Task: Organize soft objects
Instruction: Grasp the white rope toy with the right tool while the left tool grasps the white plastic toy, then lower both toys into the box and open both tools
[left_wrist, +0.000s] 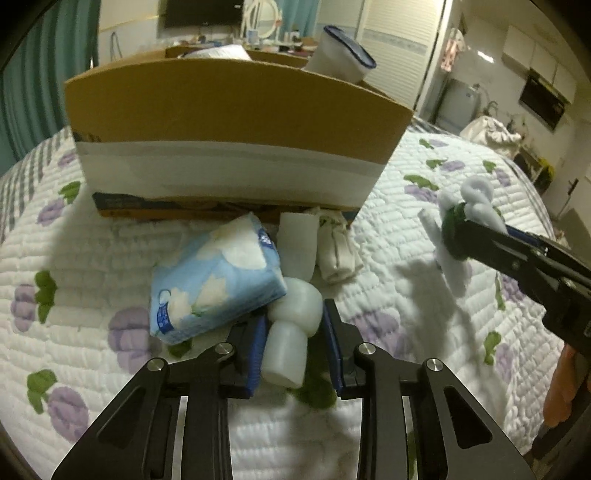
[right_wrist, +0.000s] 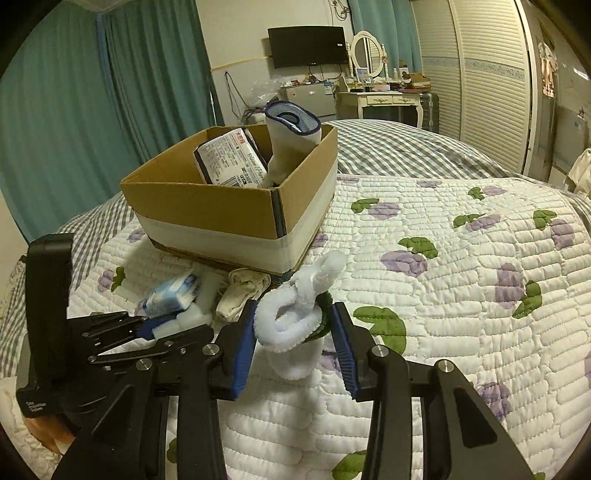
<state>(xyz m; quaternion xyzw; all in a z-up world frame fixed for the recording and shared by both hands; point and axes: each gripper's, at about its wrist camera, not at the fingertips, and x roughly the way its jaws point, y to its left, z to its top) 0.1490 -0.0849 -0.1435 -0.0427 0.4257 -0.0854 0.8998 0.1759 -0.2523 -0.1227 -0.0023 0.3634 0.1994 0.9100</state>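
Observation:
In the left wrist view my left gripper (left_wrist: 293, 314) is shut on a white foam roll (left_wrist: 288, 350) lying on the quilt, its blue pads against the roll's wider end. A blue tissue pack (left_wrist: 214, 280) leans against it on the left. Behind lie a white foam block (left_wrist: 297, 243) and a cream rolled cloth (left_wrist: 338, 251). My right gripper (right_wrist: 294, 310) is shut on a fluffy white plush with a green part (right_wrist: 288, 321), held above the quilt right of the pile. The cardboard box (right_wrist: 207, 206) stands behind, holding a wrapped pack (right_wrist: 229, 158) and a white blue-rimmed sock (right_wrist: 291, 136).
The flowered quilt (right_wrist: 461, 295) stretches open to the right of the box. Teal curtains, a dresser with a mirror and a wardrobe stand beyond the bed. A person's hand (left_wrist: 561, 387) grips the right tool's handle at the left wrist view's right edge.

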